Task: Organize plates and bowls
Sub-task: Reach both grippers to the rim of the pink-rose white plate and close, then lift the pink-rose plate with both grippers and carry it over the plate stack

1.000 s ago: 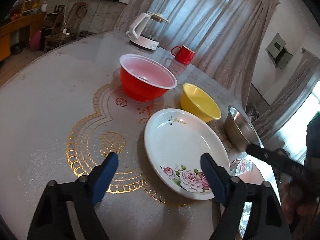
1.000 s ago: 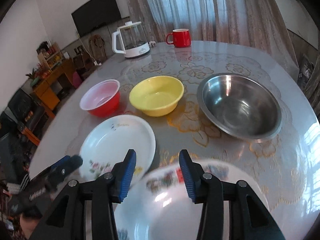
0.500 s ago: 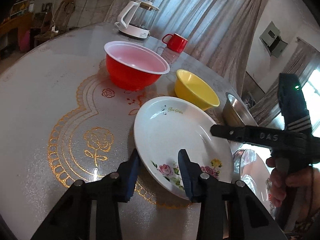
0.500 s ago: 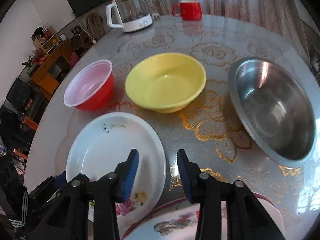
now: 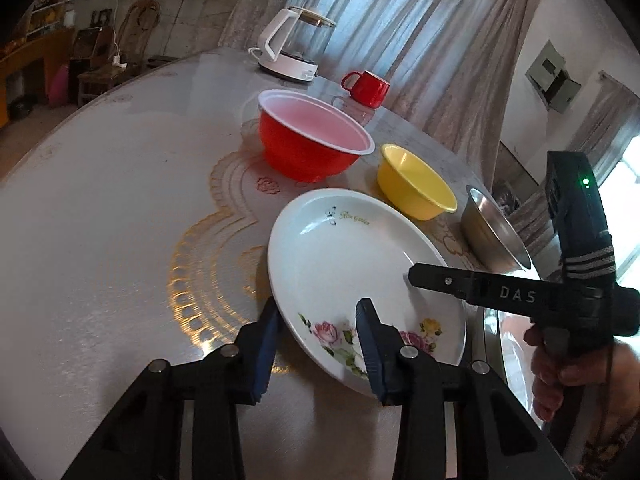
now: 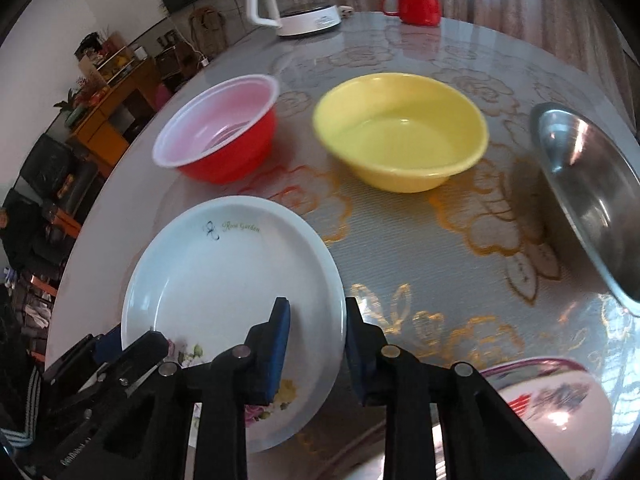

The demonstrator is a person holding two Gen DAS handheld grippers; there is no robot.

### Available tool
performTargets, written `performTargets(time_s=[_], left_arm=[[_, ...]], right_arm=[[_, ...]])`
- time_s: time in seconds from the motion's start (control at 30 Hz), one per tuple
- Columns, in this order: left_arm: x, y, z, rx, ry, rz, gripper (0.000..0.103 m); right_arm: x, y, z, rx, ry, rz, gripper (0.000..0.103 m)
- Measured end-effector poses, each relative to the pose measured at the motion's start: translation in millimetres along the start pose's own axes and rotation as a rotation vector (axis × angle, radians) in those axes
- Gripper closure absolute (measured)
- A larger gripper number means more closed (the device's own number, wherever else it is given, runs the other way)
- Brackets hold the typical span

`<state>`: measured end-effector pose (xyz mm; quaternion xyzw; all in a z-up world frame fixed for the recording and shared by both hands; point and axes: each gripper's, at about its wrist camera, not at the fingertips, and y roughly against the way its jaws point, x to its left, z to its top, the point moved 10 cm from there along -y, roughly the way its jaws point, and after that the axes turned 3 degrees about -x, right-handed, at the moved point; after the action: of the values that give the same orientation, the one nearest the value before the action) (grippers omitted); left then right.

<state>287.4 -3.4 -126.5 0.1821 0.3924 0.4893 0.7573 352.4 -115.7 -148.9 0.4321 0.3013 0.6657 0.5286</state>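
The left gripper (image 5: pixel 318 336) has its jaws partly parted, straddling the near-left rim of the white floral plate (image 5: pixel 352 256), one blue pad outside the rim and one over the painted roses; whether the pads actually press the rim I cannot tell. The right gripper (image 6: pixel 316 334) likewise straddles the plate's right rim (image 6: pixel 224 280) with jaws partly parted, not visibly clenched on it. The plate lies flat on the desk (image 5: pixel 100 216), near the red bowl (image 5: pixel 312 144) and the yellow bowl (image 5: pixel 416 184), with the steel bowl (image 5: pixel 494 232) to the right. A second patterned plate (image 6: pixel 552 400) sits at the lower right of the right wrist view. Compared with a second ago, the left jaws have narrowed from wide open, and the right gripper has moved off the patterned plate to the floral plate's rim.
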Motion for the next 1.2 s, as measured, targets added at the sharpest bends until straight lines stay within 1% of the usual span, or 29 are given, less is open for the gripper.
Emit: performTargets(time_s=[0.13, 0.23, 0.27, 0.3, 0.33, 0.43, 0.47, 0.57, 0.67, 0.73, 0.8, 0.9, 0.97, 1.03, 1.2], left_arm=[[1, -1, 0, 0.005, -0.072, 0.038, 0.064], [1, -4, 2, 0.001, -0.107, 0.07, 0.065], [2, -4, 3, 0.0, -0.109, 0.077, 0.067], [5, -4, 4, -0.001, -0.106, 0.083, 0.072], [8, -4, 5, -0.004, -0.097, 0.088, 0.074], [18, 1, 6, -0.016, -0.052, 0.076, 0.075], [21, 2, 6, -0.017, -0.053, 0.083, 0.075], [21, 6, 3, -0.013, -0.078, 0.093, 0.074], [23, 11, -2, -0.011, -0.06, 0.061, 0.074], [24, 15, -5, -0.011, -0.054, 0.045, 0.075], [23, 18, -9, -0.009, -0.05, 0.027, 0.075], [17, 23, -10, -0.021, -0.057, 0.003, 0.075], [10, 30, -9, -0.052, -0.092, 0.008, 0.074], [4, 34, -9, -0.071, -0.116, 0.01, 0.074], [-7, 39, -13, -0.08, -0.111, -0.012, 0.074]], right_arm=[[9, -1, -4, -0.01, 0.011, -0.005, 0.076], [9, 1, -6, -0.03, 0.016, -0.024, 0.079], [8, 2, -7, -0.037, 0.0, -0.021, 0.082], [7, 3, -8, -0.043, -0.007, -0.019, 0.083], [8, 4, -8, -0.047, -0.009, -0.016, 0.084], [14, 12, -11, -0.068, -0.015, 0.022, 0.09], [18, 18, -14, -0.075, -0.018, 0.04, 0.092], [24, 29, -18, -0.099, -0.024, 0.08, 0.092], [27, 36, -23, -0.116, -0.035, 0.107, 0.092], [29, 42, -29, -0.122, -0.062, 0.151, 0.092], [30, 48, -33, -0.131, -0.067, 0.17, 0.092], [30, 57, -37, -0.164, -0.042, 0.167, 0.092], [31, 56, -30, -0.184, -0.03, 0.16, 0.092], [33, 65, -30, -0.21, -0.017, 0.15, 0.092], [27, 79, -32, -0.238, -0.017, 0.144, 0.092]])
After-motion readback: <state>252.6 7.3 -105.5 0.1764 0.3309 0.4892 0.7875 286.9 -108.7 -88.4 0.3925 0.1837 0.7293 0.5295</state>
